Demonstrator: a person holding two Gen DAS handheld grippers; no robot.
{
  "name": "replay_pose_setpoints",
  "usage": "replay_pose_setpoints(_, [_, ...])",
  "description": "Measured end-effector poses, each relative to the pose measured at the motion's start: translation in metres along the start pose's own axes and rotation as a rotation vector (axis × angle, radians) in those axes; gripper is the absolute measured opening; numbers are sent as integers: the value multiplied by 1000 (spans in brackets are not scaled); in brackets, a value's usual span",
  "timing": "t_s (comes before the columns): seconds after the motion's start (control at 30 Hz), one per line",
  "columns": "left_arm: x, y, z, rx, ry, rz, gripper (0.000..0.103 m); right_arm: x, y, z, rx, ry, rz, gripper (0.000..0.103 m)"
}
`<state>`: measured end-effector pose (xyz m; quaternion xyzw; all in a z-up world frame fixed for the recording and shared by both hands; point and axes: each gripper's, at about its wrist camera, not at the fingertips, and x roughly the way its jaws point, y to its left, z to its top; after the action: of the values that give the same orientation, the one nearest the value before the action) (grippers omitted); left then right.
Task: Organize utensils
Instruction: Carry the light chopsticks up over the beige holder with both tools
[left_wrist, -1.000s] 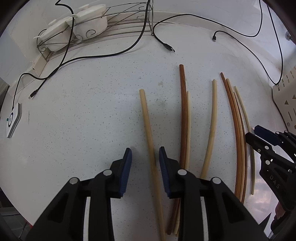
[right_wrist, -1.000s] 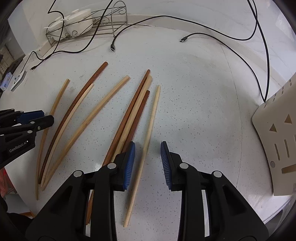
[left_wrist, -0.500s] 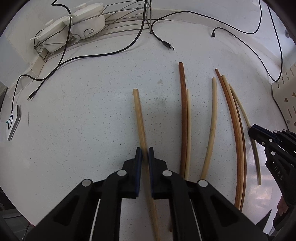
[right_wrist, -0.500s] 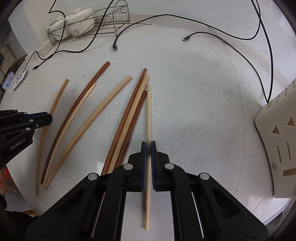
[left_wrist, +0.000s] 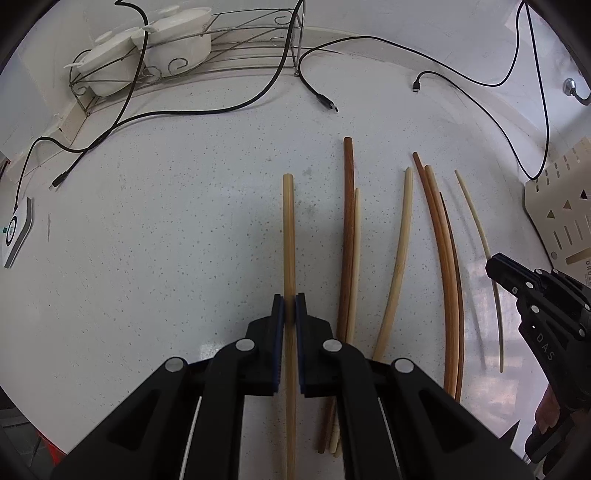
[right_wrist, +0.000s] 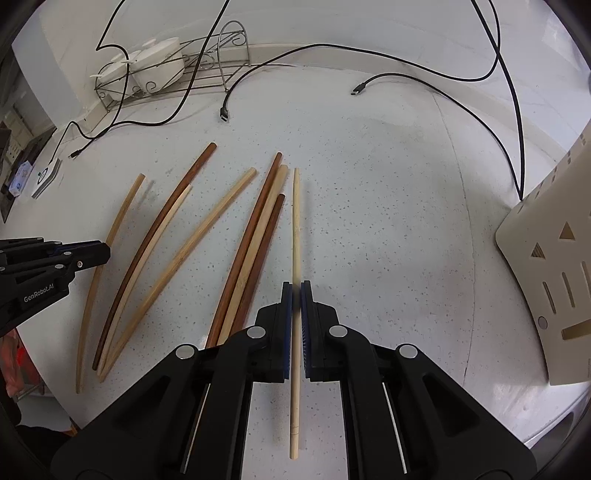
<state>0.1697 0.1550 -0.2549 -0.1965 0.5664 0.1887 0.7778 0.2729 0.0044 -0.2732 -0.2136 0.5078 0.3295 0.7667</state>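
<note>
Eight chopsticks lie fanned on the white speckled bench (left_wrist: 166, 258) — two of them clamped. The left tongs (left_wrist: 289, 314), pointing steeply down, are closed on a pale chopstick (left_wrist: 288, 236) at the 9 o'clock edge of the fan. The right tongs (right_wrist: 295, 301), tilted likewise, pinch a thin pale chopstick (right_wrist: 295, 221) at the 3 o'clock edge. Between them rest six loose sticks (right_wrist: 255, 236) — three dark brown, three light. Both grips sit near mid-length on the held sticks.

Pale and reddish-brown chopsticks (left_wrist: 348, 236) lie on a white speckled countertop (left_wrist: 166, 240) beside black cables (left_wrist: 207, 109).
</note>
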Motion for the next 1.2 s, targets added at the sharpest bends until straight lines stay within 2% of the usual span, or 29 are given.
replay_pose_setpoints(0.33, [-39,-5,8,28,-94,-19,6,-28,-8,9,30,-89,-13,4])
replay_pose_setpoints(0.57, [-83,-31,28,93,-215,-58,6,-75,-23,14,68,-238,-53,4])
replay_pose_setpoints(0.67, [-102,-47,34,132,-272,-82,6,-102,-34,14,108,-343,-67,4])
replay_pose_setpoints(0.9, [-147,-81,45,191,-438,-177,6,-155,-58,7,175,-532,-153,4])
replay_pose_setpoints(1.2, [-197,-139,59,293,-618,-324,6,-209,-87,-20,168,-726,-348,4])
